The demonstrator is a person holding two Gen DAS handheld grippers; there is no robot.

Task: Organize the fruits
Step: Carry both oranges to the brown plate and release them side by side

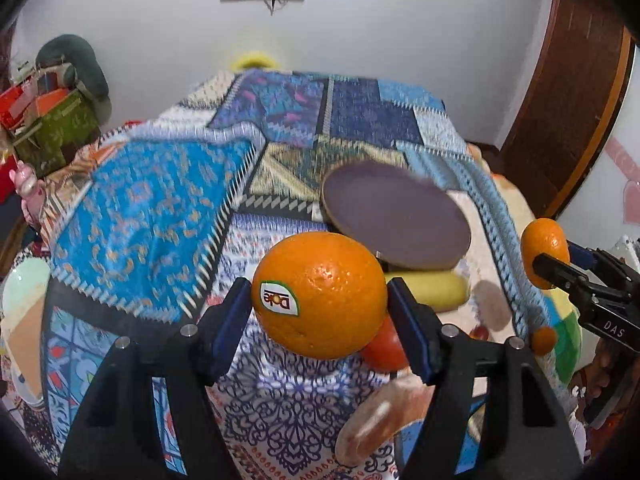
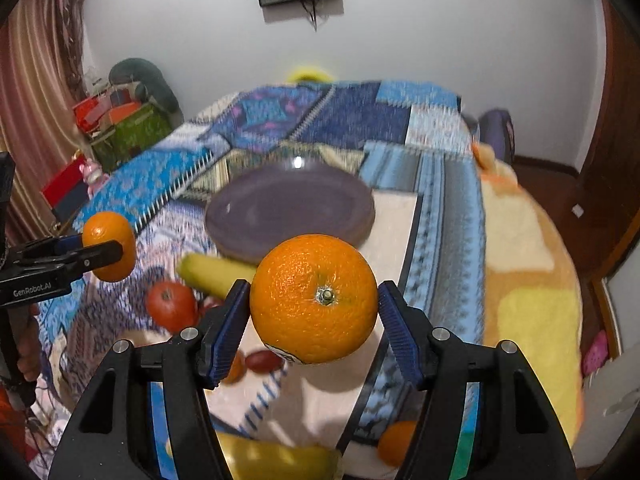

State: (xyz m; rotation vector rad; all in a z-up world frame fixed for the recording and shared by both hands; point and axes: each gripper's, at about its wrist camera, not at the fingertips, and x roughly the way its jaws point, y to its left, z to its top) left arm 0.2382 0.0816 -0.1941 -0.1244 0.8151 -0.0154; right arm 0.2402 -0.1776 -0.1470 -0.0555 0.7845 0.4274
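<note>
While both claws sit over the quilt-covered bed (image 1: 160,208), each has its own orange pinched between its blue pads, so neither fruit is lying on anything right now.

Left wrist view: the left claw (image 1: 318,300) is about half open, clamped on the sticker orange (image 1: 320,296), dead centre of the frame, sticker facing the camera on the fruit's left side. Pads press on both flanks. Behind it, upper right of centre, sits the purple plate (image 1: 396,216), with a banana (image 1: 432,292) poking out just below the plate's near edge. A tomato (image 1: 384,348) peeks out right under the orange, lower right. At the far right edge you can see the right claw (image 1: 540,260) holding the stem orange (image 1: 546,240).

Right wrist view: same deal, the right claw (image 2: 314,304) is roughly half open and gripping the stem orange (image 2: 314,300), stem end pointing at the lens, middle of the frame. The plate (image 2: 288,212) is just above it, the banana (image 2: 216,276) left of centre, the tomato (image 2: 172,306) further left and lower. Mid-left edge shows the left claw (image 2: 114,252) with the sticker orange (image 2: 110,240). Another banana (image 2: 280,460) and a small orange (image 2: 396,444) sit at the bottom, partly hidden by the claw's frame.
</note>
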